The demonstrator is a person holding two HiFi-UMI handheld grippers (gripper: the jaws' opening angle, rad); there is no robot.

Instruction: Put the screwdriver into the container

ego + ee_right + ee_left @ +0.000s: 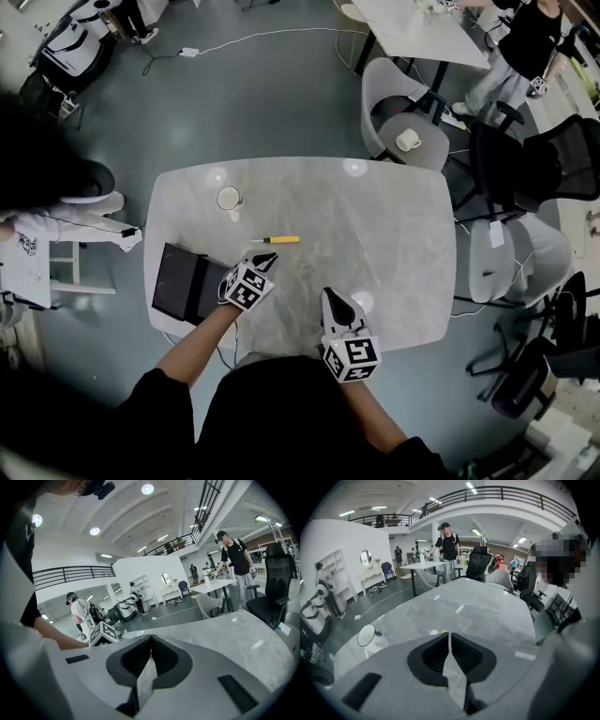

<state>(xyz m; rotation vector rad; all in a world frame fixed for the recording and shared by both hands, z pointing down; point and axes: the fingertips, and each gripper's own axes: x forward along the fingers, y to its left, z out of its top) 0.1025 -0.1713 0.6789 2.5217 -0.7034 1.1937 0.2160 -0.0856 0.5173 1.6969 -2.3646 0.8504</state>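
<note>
Left gripper point(265, 259) jaws closed with nothing between them, tips just short of the screwdriver point(275, 241), which lies flat on the grey table point(394, 234) with its yellow handle to the right. Right gripper point(334, 298) is also closed and empty, over the table's near edge, apart from the screwdriver. Black container point(178, 279) sits at the table's left edge just beside the left gripper, white cup point(229, 198) further back

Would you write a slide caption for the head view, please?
Shut left gripper near the yellow-handled screwdriver on the table, shut right gripper beside it, black container at left.
</note>
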